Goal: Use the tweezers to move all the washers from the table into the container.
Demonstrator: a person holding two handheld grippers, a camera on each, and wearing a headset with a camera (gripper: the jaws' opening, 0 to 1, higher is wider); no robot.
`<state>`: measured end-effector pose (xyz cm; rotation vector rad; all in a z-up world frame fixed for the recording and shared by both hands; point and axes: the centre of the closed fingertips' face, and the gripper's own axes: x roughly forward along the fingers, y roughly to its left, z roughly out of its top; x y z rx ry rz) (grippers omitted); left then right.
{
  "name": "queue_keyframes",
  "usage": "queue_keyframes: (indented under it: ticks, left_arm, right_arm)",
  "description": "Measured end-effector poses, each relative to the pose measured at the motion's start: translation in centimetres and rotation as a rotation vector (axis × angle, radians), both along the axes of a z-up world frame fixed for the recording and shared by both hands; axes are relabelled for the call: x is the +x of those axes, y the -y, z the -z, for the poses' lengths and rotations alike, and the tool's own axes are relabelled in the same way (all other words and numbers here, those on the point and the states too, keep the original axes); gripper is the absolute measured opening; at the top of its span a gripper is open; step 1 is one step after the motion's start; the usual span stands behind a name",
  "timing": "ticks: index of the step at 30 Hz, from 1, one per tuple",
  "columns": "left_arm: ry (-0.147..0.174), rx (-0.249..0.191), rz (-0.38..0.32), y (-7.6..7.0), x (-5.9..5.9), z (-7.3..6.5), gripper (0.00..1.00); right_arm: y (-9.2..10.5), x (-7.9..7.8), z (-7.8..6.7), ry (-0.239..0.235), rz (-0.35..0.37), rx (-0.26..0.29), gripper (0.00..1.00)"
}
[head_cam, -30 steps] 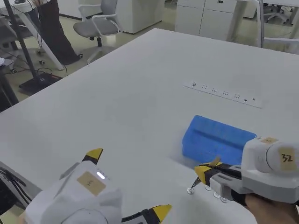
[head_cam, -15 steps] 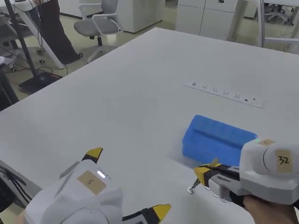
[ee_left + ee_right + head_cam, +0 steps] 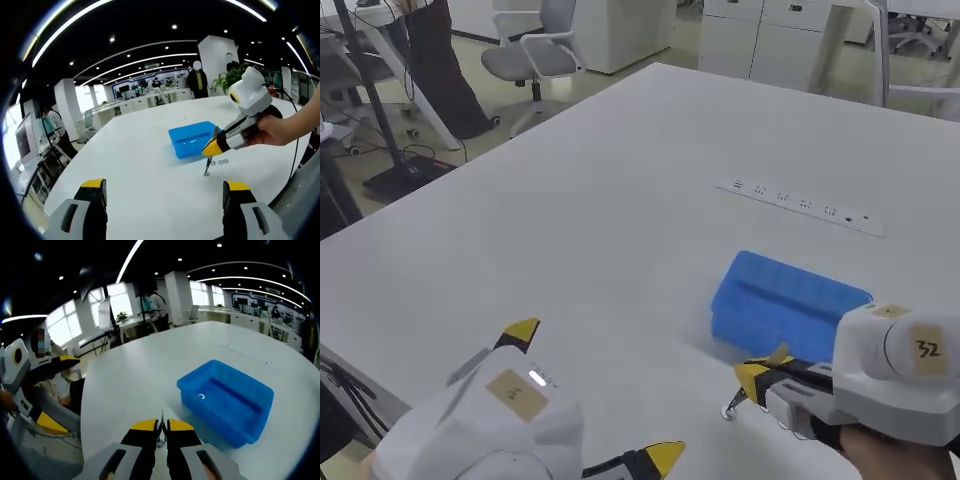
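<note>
R gripper [image 3: 161,425], lower centre of right gripper view: jaws pinching tweezers [image 3: 206,166], tip pointing down near tabletop [image 3: 620,200], just beside two washers [image 3: 220,162]. One washer [image 3: 201,396] lies in blue container [image 3: 227,399], centre-right. L gripper [image 3: 164,187], bottom of frame: jaws spread wide.

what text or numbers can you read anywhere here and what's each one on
"32": handwritten on the tan sticker on the right claw's white body.
Tan label on the left claw: a handwritten mark, too blurred to read.
Socket strip set in the table: markings too small to read.
</note>
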<state>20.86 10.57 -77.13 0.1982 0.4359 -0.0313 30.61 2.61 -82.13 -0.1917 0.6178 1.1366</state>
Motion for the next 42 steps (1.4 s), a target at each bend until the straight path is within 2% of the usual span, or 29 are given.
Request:
queue_keyframes:
  ticks: [2,6,9,25,32,36,42]
  left_arm:
    - [-0.004,0.003,0.001,0.0,0.0,0.1,0.99]
    - [-0.005,0.002,0.001,0.0,0.0,0.1,0.99]
    - [-0.004,0.004,0.000,0.0,0.0,0.1,0.99]
    - [-0.001,0.006,-0.005,-0.1,0.0,0.1,0.99]
    - [-0.002,0.008,-0.005,-0.2,-0.1,0.1,0.99]
    - [0.000,0.007,-0.005,-0.1,-0.1,0.0,0.99]
    - [0.000,0.007,-0.005,-0.2,-0.1,0.0,0.99]
  right_arm:
    - [-0.1,-0.1,0.0,0.003,-0.006,-0.002,0.03]
    - [0.0,-0.1,-0.1,0.060,-0.037,-0.040,0.03]
    - [-0.1,-0.4,-0.1,0.074,-0.053,-0.055,0.03]
    - [0.0,-0.4,-0.2,0.071,-0.046,-0.067,0.03]
    - [-0.3,-0.2,-0.2,0.093,-0.073,-0.081,0.01]
    - [-0.3,-0.2,-0.2,0.077,-0.076,-0.086,0.01]
    - [-0.1,0.2,-1.5,0.086,-0.081,-0.070,0.01]
